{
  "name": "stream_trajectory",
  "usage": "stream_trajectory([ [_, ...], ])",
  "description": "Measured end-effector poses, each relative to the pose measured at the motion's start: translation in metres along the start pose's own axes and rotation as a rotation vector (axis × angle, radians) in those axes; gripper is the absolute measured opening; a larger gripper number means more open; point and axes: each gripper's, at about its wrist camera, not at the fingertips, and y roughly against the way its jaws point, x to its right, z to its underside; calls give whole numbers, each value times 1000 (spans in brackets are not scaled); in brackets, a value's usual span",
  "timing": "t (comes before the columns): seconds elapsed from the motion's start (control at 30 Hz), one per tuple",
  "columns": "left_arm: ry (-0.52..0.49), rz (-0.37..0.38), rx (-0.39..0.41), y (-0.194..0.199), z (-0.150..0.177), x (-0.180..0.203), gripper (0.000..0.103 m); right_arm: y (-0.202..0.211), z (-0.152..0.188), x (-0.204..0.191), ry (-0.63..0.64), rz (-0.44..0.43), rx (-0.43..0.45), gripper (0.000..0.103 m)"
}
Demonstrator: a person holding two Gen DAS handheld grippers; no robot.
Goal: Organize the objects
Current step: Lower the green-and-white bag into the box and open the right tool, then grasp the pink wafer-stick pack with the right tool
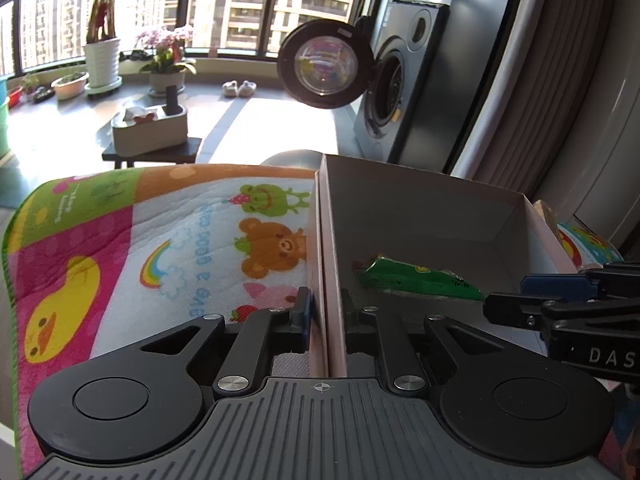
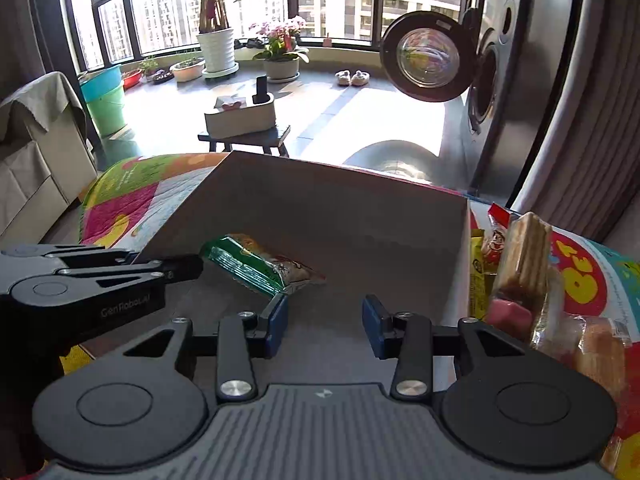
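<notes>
- L hand-held gripper point(image 1: 326, 320) clamped on near wall of cardboard box point(image 1: 420, 208), one finger each side — prob to steady box while I load it.
- R hand-held gripper point(image 2: 325, 322) inside box, fingers apart, empty.
- Green snack pack point(image 2: 260, 266) lies on box floor, just ahead of R fingers.
- Remaining snacks point(image 2: 520, 264) piled outside box's right wall, on cartoon mat point(image 1: 160, 248); next pick likely from there.

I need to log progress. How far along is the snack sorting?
Done: one green snack packet lies inside the box. In hand: the left gripper clamps the box's wall; the right gripper hangs open and empty inside the box. Left: the pile of snacks outside the box.
</notes>
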Motion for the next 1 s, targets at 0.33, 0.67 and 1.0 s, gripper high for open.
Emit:
stream_trajectory([
  [0.33, -14, -28, -39, -10, 7, 3, 13, 91, 14, 117, -205, 210, 143, 41],
  [0.67, -20, -35, -25, -7, 10, 8, 13, 142, -35, 191, -366, 319, 234, 57],
  [1.0, -23, -37, -34, -11, 9, 7, 13, -22, -18, 162, -413, 182, 14, 57],
])
